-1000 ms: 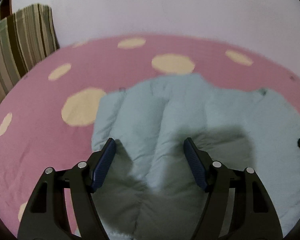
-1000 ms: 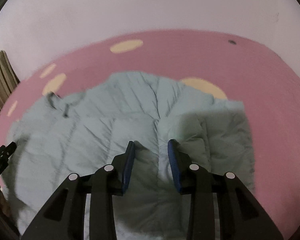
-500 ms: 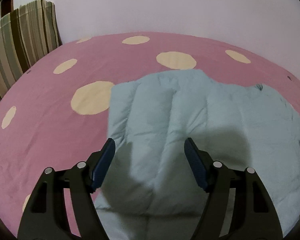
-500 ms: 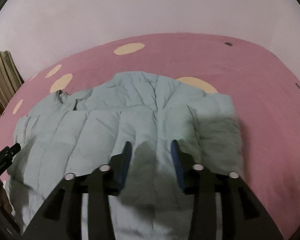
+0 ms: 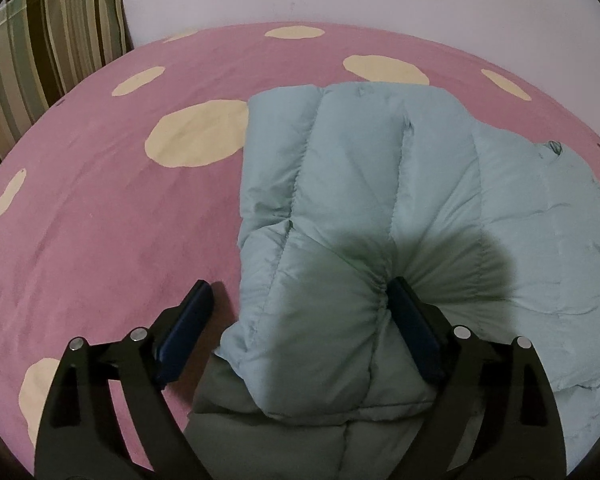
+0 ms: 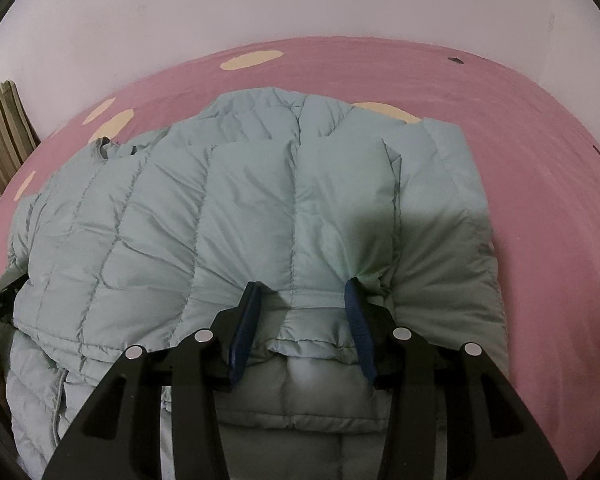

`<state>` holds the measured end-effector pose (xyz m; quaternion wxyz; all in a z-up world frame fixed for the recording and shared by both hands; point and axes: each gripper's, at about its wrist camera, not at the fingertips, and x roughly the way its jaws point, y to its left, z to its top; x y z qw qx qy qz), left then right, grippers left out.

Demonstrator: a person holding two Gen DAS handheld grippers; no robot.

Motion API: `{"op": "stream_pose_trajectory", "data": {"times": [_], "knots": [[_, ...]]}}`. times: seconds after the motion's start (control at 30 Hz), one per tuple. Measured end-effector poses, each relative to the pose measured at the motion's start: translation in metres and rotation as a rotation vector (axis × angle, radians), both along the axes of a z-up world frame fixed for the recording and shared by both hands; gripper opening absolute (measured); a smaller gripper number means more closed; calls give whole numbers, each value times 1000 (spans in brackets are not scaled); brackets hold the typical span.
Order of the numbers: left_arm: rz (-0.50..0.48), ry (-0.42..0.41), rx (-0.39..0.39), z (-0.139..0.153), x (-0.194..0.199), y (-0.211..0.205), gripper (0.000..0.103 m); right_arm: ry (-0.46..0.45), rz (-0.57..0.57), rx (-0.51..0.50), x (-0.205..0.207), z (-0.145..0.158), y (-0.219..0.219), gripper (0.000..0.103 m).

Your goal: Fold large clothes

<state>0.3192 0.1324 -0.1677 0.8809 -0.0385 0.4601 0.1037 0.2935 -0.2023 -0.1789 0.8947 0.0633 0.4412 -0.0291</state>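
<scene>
The left gripper (image 5: 298, 310), jaws spread wide, straddles the near folded edge of a pale blue quilted down jacket (image 5: 380, 200), its right pad touching the fabric. The right gripper (image 6: 302, 300), jaws part-spread, presses into the jacket hem. The jacket lies on a pink bedspread with cream dots (image 5: 100, 200); a striped cushion (image 5: 48, 40) stands beyond.

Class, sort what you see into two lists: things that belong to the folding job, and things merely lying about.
Belongs to the job:
- light blue puffer jacket
- left gripper
- right gripper

Just lying about:
- pink spotted bedspread
- striped cushion
</scene>
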Motion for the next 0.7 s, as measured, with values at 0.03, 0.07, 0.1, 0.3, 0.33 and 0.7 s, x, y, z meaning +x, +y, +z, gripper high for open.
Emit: {"op": "stream_pose_trajectory", "data": {"times": [0.03,0.07,0.1,0.3,0.33,0.7], "knots": [[-1,-1,-5,1,0,0,90,-3,0,-5,0,1,1,44],[-1,-4,-15,4,-1,2,90,-12,0,-11,-2,4,2,44],[-1,-10,-27,8,-2,5,90,-20,0,-13,-3,7,1,44],[-50,-54,-40,43,-42,13,89,-80,-2,-12,-36,44,-6,61],[-58,-56,-41,47,-49,14,89,-88,3,-11,-46,50,-8,62],[-84,-19,-115,47,-204,51,90,-31,-21,25,-179,44,-46,66]]}}
